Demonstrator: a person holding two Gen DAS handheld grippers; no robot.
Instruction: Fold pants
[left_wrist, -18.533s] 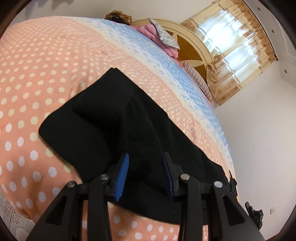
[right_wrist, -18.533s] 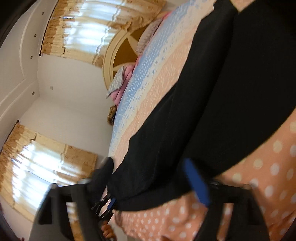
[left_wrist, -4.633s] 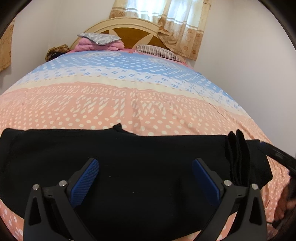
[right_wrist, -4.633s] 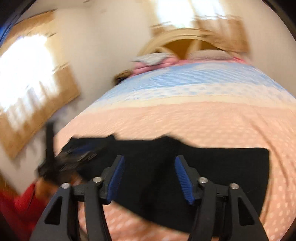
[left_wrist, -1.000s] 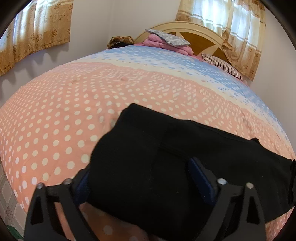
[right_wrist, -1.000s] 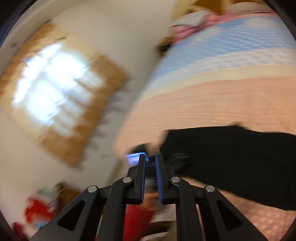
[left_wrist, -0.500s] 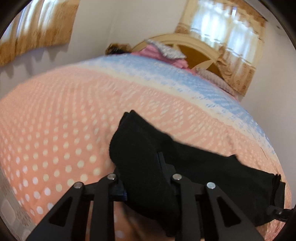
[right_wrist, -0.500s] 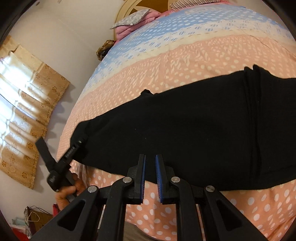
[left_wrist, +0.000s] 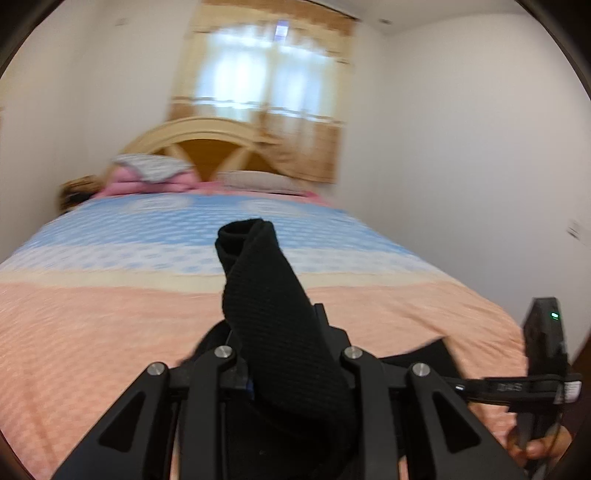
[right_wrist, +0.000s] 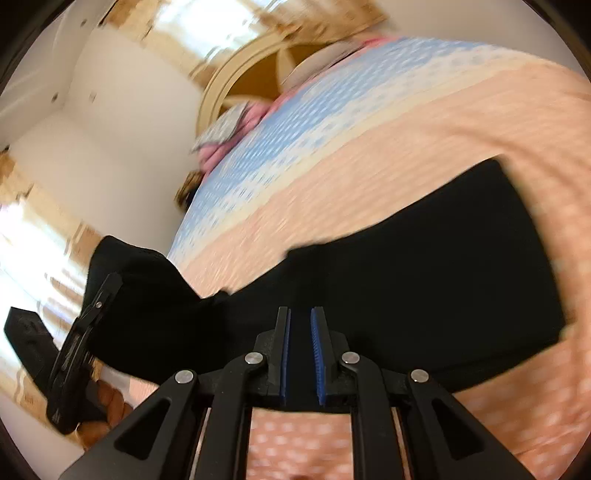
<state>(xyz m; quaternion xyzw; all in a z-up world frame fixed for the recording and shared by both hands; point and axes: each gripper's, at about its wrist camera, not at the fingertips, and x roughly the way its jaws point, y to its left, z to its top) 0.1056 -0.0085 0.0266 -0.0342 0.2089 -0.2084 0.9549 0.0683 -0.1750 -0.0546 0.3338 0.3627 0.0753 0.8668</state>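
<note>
The black pants (right_wrist: 424, 280) lie across the near part of the bed. My left gripper (left_wrist: 280, 332) is shut on one end of the pants (left_wrist: 273, 314) and holds it lifted above the bed; the fabric stands up between the jaws and hides the pads. That lifted end and the left gripper (right_wrist: 85, 332) also show at the left of the right wrist view. My right gripper (right_wrist: 300, 354) is shut with nothing between its blue pads (right_wrist: 285, 354), just over the pants' near edge. It also shows at the far right of the left wrist view (left_wrist: 543, 365).
The bed has a peach and blue dotted cover (left_wrist: 110, 314). Pillows and pink folded bedding (left_wrist: 147, 177) lie by the wooden headboard (left_wrist: 207, 144). Curtained windows (left_wrist: 266, 88) and white walls surround the bed.
My left gripper has lifted its end of the pants up off the bed and swung to face the headboard. My right gripper stays shut and has tilted, moving closer over the pants.
</note>
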